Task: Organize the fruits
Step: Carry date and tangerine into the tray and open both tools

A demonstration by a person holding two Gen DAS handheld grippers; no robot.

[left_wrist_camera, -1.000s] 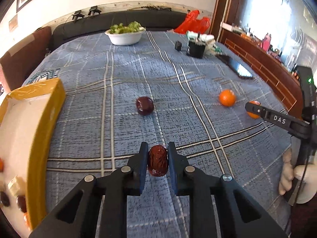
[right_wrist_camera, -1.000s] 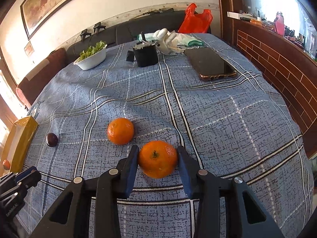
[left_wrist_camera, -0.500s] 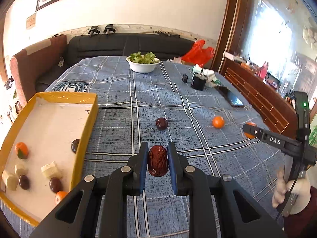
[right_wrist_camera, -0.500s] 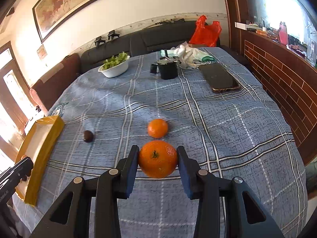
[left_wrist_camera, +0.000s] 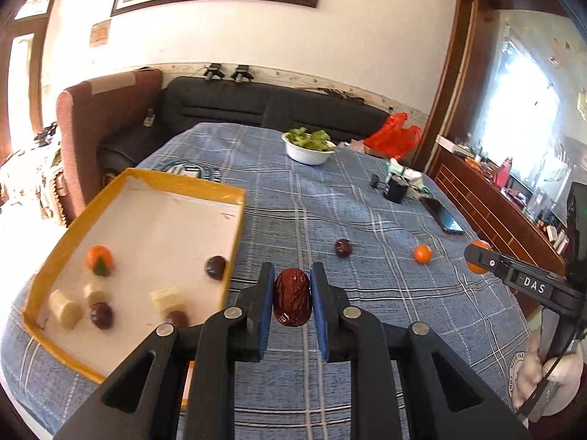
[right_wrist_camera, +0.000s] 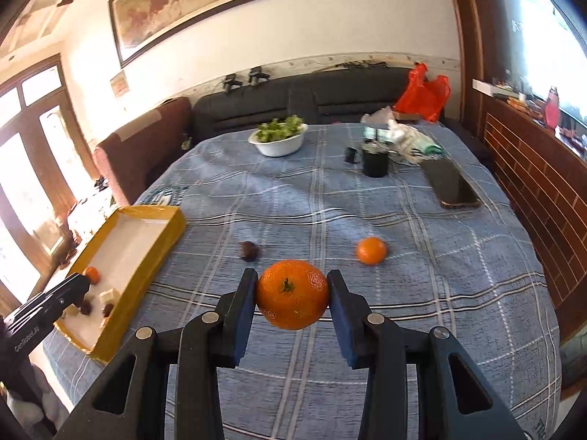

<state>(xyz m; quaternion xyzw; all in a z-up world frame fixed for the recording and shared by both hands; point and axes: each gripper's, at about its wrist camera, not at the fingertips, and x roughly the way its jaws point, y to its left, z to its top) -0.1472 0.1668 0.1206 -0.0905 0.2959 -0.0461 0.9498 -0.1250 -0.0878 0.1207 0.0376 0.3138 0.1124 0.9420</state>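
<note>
My left gripper (left_wrist_camera: 292, 300) is shut on a wrinkled red date (left_wrist_camera: 292, 302), held above the blue plaid tablecloth just right of the yellow-rimmed tray (left_wrist_camera: 234, 242). The tray holds several fruits and pale chunks. My right gripper (right_wrist_camera: 292, 295) is shut on a large orange (right_wrist_camera: 292, 294), lifted over the cloth. A smaller orange (right_wrist_camera: 371, 250) and a dark plum (right_wrist_camera: 248, 250) lie on the cloth beyond it. The right gripper also shows at the right edge of the left wrist view, with a person's hand (left_wrist_camera: 543, 377) on its handle.
A white bowl of greens (right_wrist_camera: 279, 138) stands at the far end. A black cup (right_wrist_camera: 375, 162), a crumpled bag (right_wrist_camera: 403, 139) and a phone (right_wrist_camera: 453, 185) sit at the far right. A dark sofa and a brown chair stand beyond the table.
Both grippers have risen from the cloth with their fruit and swung left toward the tray, which now fills much more of the left wrist view.
</note>
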